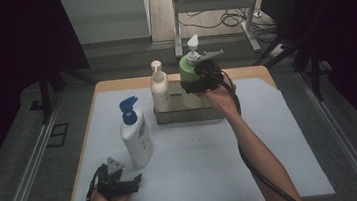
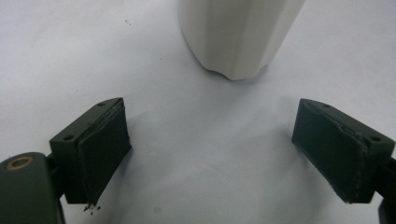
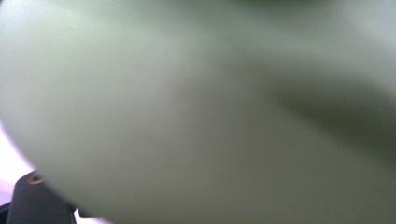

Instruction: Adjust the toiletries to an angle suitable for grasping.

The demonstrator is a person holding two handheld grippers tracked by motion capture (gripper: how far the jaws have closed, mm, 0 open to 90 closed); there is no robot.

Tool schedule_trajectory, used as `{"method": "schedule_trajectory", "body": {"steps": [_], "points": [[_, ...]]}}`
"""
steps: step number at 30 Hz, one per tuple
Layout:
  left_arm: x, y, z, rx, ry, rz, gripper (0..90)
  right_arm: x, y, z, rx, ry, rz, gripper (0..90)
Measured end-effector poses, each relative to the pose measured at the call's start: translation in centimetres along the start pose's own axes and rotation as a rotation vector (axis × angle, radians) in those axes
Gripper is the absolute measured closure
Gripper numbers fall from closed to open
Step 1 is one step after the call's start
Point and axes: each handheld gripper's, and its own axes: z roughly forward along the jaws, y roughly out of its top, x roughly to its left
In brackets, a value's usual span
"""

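Right gripper [image 1: 198, 81]: clamping the green pump bottle [image 1: 190, 74] by its body, the bottle standing at the right end of the metal tray [image 1: 188, 114] at the far middle of the desk [image 1: 270, 136]. White pump bottle [image 1: 159, 86]: standing at the tray's left end, just beside the green one. Left gripper [image 1: 130, 182]: resting at the near left, jaws spread wide with nothing between them. Blue-capped lotion bottle [image 1: 136, 134]: standing upright on the desk just beyond that gripper, its base [image 2: 236, 35] lying ahead of the jaws.
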Motion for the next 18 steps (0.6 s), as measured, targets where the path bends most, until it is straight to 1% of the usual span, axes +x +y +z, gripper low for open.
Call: {"method": "schedule_trajectory", "body": {"steps": [6, 11, 18], "points": [[0.0, 0.0, 0.0, 0.000, 0.000, 0.000, 10.6, 0.0, -0.5, 0.7, 0.007, -0.002, 0.001, 13.0], [0.0, 0.0, 0.0, 0.001, 0.000, 0.001, 10.6, -0.2, -1.1, 1.4, 0.025, 0.001, 0.006, 13.0], [0.0, 0.0, 0.0, 0.000, 0.000, 0.001, 10.6, -0.2, -1.7, 2.1, 0.044, 0.005, 0.002, 13.1]]}}
